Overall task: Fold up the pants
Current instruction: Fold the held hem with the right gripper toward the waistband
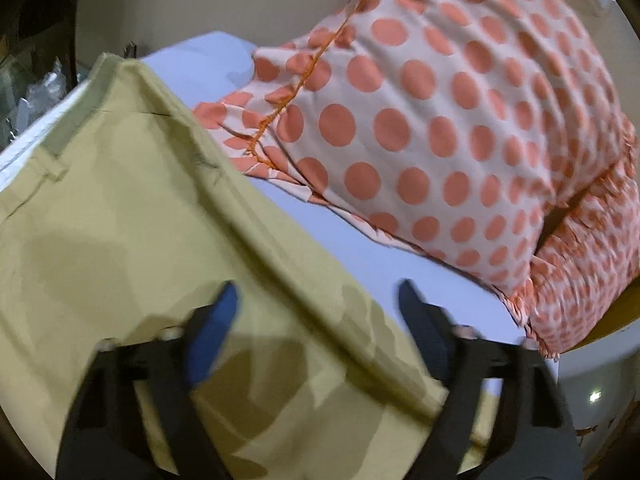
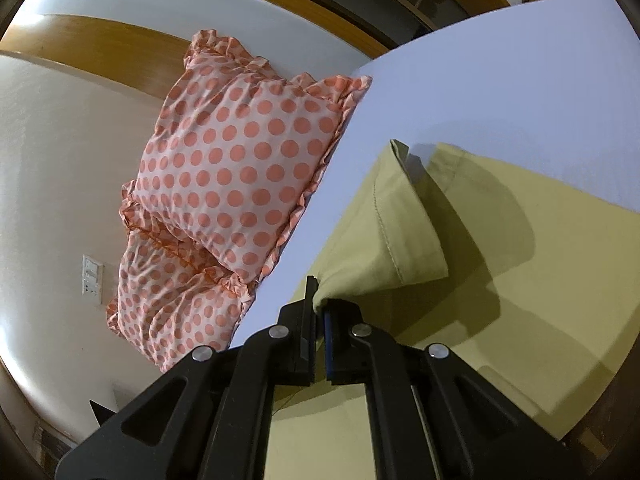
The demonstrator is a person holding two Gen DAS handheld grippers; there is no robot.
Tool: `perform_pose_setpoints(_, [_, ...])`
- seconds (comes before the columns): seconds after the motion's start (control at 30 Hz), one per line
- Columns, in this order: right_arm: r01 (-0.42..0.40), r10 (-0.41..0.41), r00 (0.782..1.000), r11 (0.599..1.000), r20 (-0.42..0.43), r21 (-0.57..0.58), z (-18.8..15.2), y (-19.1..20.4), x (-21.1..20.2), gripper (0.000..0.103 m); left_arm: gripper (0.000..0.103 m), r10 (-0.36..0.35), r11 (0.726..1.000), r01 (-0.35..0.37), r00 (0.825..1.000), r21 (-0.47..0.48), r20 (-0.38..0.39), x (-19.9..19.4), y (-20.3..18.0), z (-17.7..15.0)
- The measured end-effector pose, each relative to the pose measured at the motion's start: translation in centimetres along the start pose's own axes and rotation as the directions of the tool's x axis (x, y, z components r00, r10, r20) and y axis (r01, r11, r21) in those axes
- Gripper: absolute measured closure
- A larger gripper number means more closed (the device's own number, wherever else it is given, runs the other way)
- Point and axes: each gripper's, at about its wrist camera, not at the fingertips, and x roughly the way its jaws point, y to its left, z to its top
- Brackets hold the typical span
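Note:
Olive-yellow pants (image 1: pixel 132 240) lie spread on a pale blue bed sheet (image 1: pixel 360 240). In the left wrist view the waistband end with a belt loop is at the upper left. My left gripper (image 1: pixel 316 300) is open just above the pants' edge, holding nothing. In the right wrist view my right gripper (image 2: pixel 318 300) is shut on the pants (image 2: pixel 520 300), pinching a leg hem (image 2: pixel 384 224) that is lifted and doubled over the rest of the fabric.
Two white pillows with orange dots (image 1: pixel 460 128) are stacked at the head of the bed (image 2: pixel 240 168). A wooden headboard (image 2: pixel 100 52) and a white wall with a switch plate (image 2: pixel 91 278) lie behind them. Cluttered dark shelving (image 1: pixel 36 60) stands beyond the bed's far side.

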Motion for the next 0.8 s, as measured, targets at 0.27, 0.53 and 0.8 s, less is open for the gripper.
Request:
perform_pose_setpoints(0.27, [-0.037, 0.039, 0.996, 0.999, 0.076, -0.020, 1.4, 1.1, -2.3, 0.100, 0.098, -0.116, 0.993, 0.111, 0.984, 0.047, 0.137, -9.4, 2.4, -5.3])
perform_pose_setpoints(0.53, [0.089, -0.087, 0.991, 0.996, 0.099, -0.015, 0.4, -2.1, -5.7, 0.100, 0.093, -0.062, 0.998, 0.063, 0.987, -0.002, 0.149, -18.0, 10.1, -21.6])
perform_pose_setpoints(0.8, [0.143, -0.144, 0.986, 0.990, 0.081, 0.017, -0.2, -5.0, -6.0, 0.100, 0.096, -0.097, 0.994, 0.104, 0.982, -0.040, 0.161, -18.2, 12.3, -25.5])
